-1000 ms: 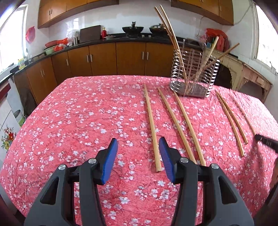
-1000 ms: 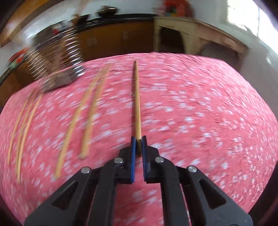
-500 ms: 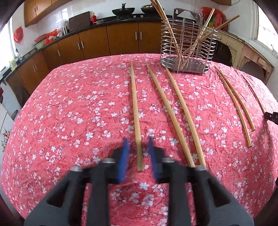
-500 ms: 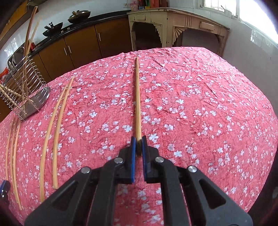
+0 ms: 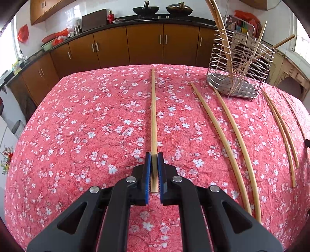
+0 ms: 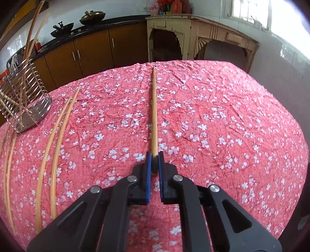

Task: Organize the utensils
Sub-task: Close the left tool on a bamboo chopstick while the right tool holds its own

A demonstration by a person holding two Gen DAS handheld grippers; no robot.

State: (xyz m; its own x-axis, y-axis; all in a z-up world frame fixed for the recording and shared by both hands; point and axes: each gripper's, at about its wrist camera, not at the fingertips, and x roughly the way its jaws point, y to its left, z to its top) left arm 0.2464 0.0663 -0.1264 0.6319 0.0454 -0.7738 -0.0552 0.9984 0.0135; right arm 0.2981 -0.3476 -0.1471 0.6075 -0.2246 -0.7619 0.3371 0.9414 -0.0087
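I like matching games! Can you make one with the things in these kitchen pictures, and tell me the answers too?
Things:
1. left gripper
2. wire holder
3. tablecloth
4. two woks

Places, colours or states:
A. red with white flowers
B. sitting on the black counter at the back
C. shut on a chopstick
D. standing on the table with chopsticks leaning inside

Right pairs: 1-C, 2-D, 3-A, 4-B
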